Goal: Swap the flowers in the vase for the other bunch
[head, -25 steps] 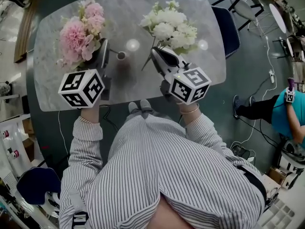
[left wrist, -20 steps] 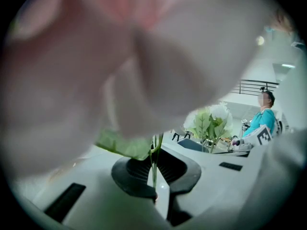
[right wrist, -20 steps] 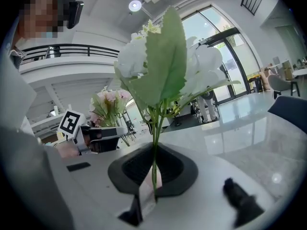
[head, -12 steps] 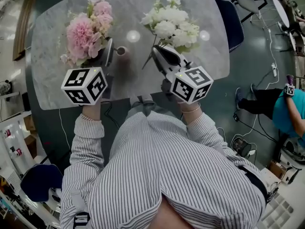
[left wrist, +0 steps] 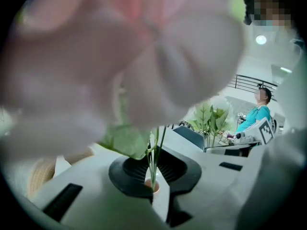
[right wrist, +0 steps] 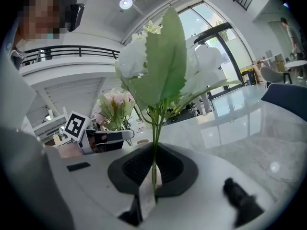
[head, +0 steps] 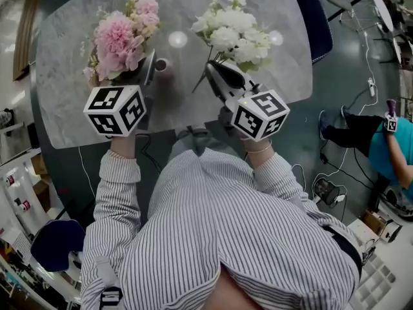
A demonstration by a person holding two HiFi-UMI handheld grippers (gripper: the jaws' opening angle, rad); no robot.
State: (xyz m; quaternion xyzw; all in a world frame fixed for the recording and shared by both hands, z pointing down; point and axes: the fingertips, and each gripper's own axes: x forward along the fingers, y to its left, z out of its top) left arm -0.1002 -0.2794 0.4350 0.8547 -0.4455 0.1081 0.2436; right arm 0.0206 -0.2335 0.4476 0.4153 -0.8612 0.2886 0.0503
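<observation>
In the head view my left gripper (head: 148, 62) is shut on the stems of a pink bunch (head: 122, 34), which stands upright over the left part of the marble table (head: 64, 76). The left gripper view shows those thin green stems (left wrist: 153, 157) pinched between the jaws, with blurred pink petals (left wrist: 120, 56) filling the top. My right gripper (head: 210, 71) is shut on the stems of a white bunch (head: 233, 36); its stems (right wrist: 154, 169) run up from the closed jaws. A small vase (head: 161, 64) stands on the table between the two grippers, close to the left gripper's tip.
A dark blue chair (head: 316, 18) sits at the table's far right edge. A person in a teal top (head: 393, 154) is on the floor at the right, near cables (head: 329, 189). Two bright lamp reflections (head: 177, 39) lie on the tabletop.
Both grippers have sunk a little with their bunches. The left gripper and the pink bunch now sit closer to the small vase.
</observation>
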